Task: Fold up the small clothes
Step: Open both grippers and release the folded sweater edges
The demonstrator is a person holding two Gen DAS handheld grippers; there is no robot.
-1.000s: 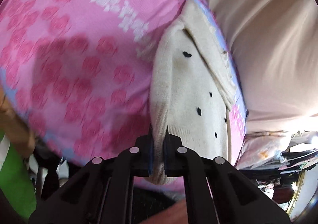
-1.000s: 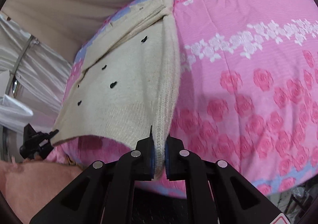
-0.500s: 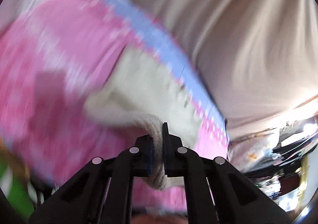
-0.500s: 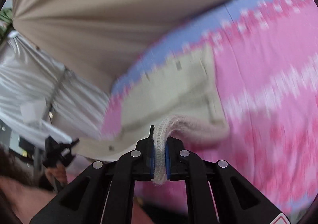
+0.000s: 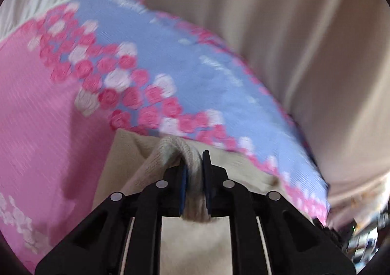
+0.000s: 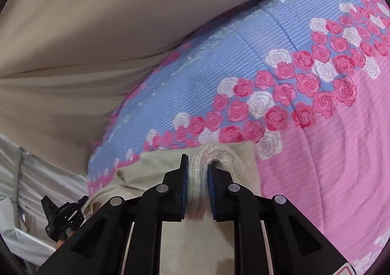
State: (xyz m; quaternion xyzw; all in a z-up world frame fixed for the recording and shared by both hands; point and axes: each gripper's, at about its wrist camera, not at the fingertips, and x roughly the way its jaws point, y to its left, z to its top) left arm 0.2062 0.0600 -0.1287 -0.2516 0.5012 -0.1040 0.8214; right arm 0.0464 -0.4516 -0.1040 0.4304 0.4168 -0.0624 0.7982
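A cream knitted garment (image 5: pixel 126 160) lies on a pink and blue rose-patterned quilt (image 5: pixel 43 109). My left gripper (image 5: pixel 194 160) is shut on its ribbed hem, which loops up between the fingers. My right gripper (image 6: pixel 197 167) is shut on another part of the same ribbed hem of the garment (image 6: pixel 229 153), over the quilt (image 6: pixel 316 157). Most of the garment lies under and behind the grippers, folded over toward the quilt's blue border. The left gripper also shows at the lower left of the right wrist view (image 6: pixel 61 218).
A beige sheet (image 5: pixel 304 43) lies beyond the quilt's far edge, also in the right wrist view (image 6: pixel 85 31). White draped fabric (image 6: pixel 29 177) hangs at the left. Cluttered items (image 5: pixel 360 238) sit at the lower right of the left wrist view.
Both grippers have carried the garment's hem forward over the garment toward the quilt's blue border. The spread-out garment with black dots is no longer visible ahead.
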